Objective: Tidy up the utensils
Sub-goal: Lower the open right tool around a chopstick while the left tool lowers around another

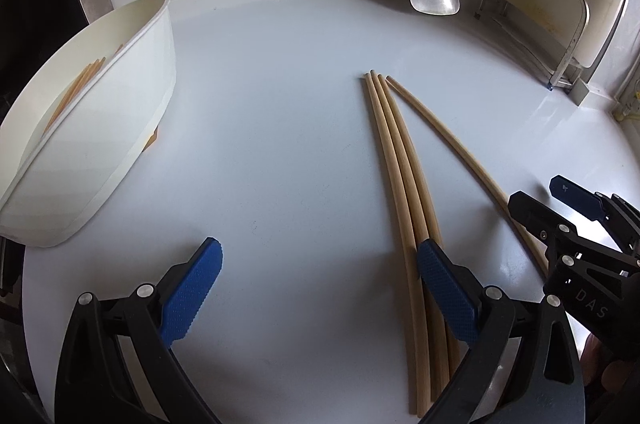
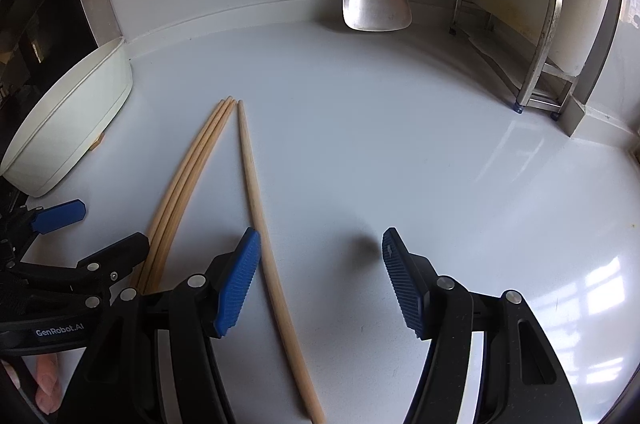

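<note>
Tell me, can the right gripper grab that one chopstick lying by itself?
Probably yes. The right gripper is open, and the lone chopstick already lies between its fingers, just inside the left one, with only bare countertop around.

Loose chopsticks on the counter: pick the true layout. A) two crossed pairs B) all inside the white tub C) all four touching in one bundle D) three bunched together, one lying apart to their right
D: three chopsticks lie side by side, while a single chopstick lies apart from them to their right on the white counter, its far tip close to theirs.
</note>
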{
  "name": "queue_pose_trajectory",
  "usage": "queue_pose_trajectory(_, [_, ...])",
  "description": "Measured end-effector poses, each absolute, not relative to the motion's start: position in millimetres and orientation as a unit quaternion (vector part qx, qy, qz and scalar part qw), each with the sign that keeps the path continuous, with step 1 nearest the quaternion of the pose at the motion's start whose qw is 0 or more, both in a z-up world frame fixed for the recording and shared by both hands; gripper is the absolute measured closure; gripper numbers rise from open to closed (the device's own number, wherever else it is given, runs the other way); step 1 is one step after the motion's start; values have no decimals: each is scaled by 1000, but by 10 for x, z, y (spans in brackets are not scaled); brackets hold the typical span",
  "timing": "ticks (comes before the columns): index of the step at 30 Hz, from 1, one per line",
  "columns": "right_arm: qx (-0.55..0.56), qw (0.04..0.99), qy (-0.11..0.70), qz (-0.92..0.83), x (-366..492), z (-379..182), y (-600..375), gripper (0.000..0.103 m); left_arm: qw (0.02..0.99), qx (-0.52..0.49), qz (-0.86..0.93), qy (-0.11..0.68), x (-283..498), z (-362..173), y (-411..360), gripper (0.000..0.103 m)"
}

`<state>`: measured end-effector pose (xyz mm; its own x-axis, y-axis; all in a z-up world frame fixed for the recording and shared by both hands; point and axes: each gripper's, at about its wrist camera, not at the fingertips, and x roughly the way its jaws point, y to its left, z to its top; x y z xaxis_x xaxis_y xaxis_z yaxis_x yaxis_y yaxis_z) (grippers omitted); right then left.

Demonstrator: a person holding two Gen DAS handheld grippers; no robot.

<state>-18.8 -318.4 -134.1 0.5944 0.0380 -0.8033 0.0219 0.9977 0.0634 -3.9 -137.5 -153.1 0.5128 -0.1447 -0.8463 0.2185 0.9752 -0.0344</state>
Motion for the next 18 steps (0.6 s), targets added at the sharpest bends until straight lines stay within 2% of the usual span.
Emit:
queue_pose_trajectory(13, [23,891,453,12,-165,-1370,-3133,43,868,36,-84,487,77,-1551,-1317,7])
queue_pose_trajectory(15, [14,892,451,12,-163,-1369,-3101,45,868,35,-84,488,102,-1550,-1327,7])
queue_pose_trajectory(18, [-5,893,450,19,-163,-1371,-3037,54,870,35,-87,484,98,-1534,-1341,14])
